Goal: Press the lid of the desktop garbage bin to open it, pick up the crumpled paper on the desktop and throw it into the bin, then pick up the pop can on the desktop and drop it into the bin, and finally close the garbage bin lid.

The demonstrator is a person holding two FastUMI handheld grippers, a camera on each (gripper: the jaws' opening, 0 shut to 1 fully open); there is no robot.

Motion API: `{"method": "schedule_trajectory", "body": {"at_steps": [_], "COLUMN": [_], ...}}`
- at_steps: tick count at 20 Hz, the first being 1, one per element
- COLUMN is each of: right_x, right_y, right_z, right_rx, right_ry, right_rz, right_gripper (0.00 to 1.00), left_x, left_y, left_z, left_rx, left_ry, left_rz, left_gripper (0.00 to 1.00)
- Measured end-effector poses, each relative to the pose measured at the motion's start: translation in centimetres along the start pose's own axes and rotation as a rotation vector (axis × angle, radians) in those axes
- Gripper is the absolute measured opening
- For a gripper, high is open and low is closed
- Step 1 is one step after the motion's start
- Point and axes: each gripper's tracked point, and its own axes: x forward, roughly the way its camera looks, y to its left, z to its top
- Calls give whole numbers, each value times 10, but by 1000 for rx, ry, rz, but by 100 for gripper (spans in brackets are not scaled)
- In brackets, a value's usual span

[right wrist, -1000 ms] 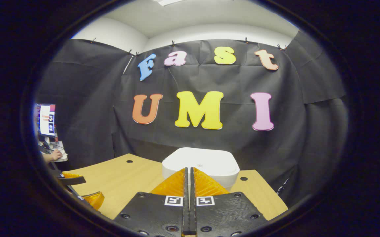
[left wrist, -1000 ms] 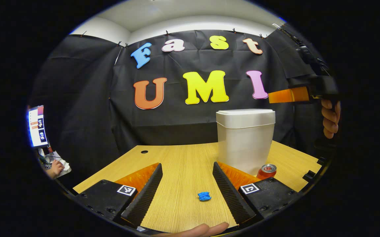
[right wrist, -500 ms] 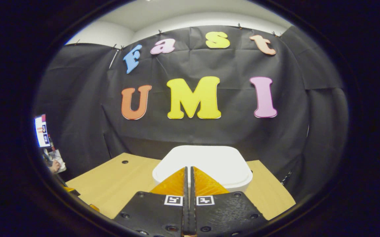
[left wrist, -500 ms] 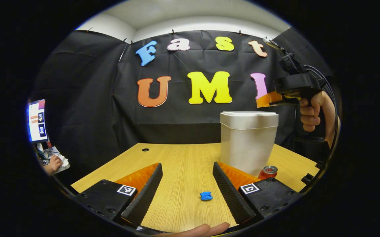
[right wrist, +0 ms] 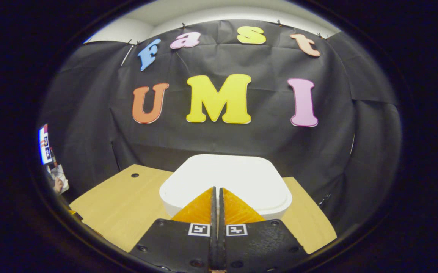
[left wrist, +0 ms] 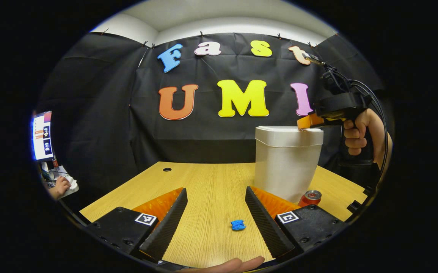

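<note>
**Right tongs come down onto the bin lid**

Right tongs (right wrist: 215, 189) are pressed together with nothing between them, and in the right gripper view their tips lie over the near edge of the white lid (right wrist: 237, 178). Compared with one second ago, we see the lid larger and closer under them. In the left gripper view, the right tongs (left wrist: 305, 122) have moved from high at the right edge down to the top of the garbage bin (left wrist: 286, 163), and their tip now seems to touch the lid's right side. The hand (left wrist: 361, 131) that holds them is now more fully in view, with a black cable looping above it.

Left tongs (left wrist: 215, 197) are wide open and hold nothing; they have hardly moved. Their inner faces are ribbed, and each base carries a small square marker.

Between them on the worktop (left wrist: 207, 182) lies the crumpled paper (left wrist: 237, 225), a small blue wrinkled lump, in the same place as before. The pop can (left wrist: 310, 197) stands upright just beside the foot of the bin, red with a shiny metal top. The bin is a smooth, matte white body, narrower toward the bottom, with a rounded square lid that is shut. The worktop is light wood with a fine straight grain and a small round hole near its far left corner.
</note>
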Motion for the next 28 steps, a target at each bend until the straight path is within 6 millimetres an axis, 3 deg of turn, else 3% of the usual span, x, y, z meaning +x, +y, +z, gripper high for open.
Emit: {"method": "schedule_trajectory", "body": {"at_steps": [5, 9, 15, 21, 23, 26, 27, 28], "right_x": [-28, -48, -83, -92, -96, -97, -97, -100], "right_y": [1, 0, 0, -4, -12, -21, -25, -30], "right_z": [5, -3, -20, -50, -58, -71, -76, -79], "right_rx": [18, -27, -37, -60, -53, -40, -50, -56], "right_ry": [-72, -125, -150, -154, -168, -175, -174, -183], "right_rz": [-2, -20, -16, -13, -32, -53, -66, -77], "right_gripper": [0, 0, 0, 0, 11, 45, 51, 67], "left_x": [1, 1, 6, 10, 13, 17, 19, 20], "left_y": [-4, -6, -15, -4, -8, -8, -7, -8], "left_z": [-2, -5, -6, -18, -30, -50, -55, -61], "left_rx": [-4, -13, -32, -45, -45, -46, -54, -64], "left_ry": [-3, 9, -1, -30, -29, -8, -4, -7], "left_rz": [-8, -13, -43, -1, -16, -25, -23, -19], "left_gripper": [99, 99, 99, 100, 99, 99, 99, 99]}}
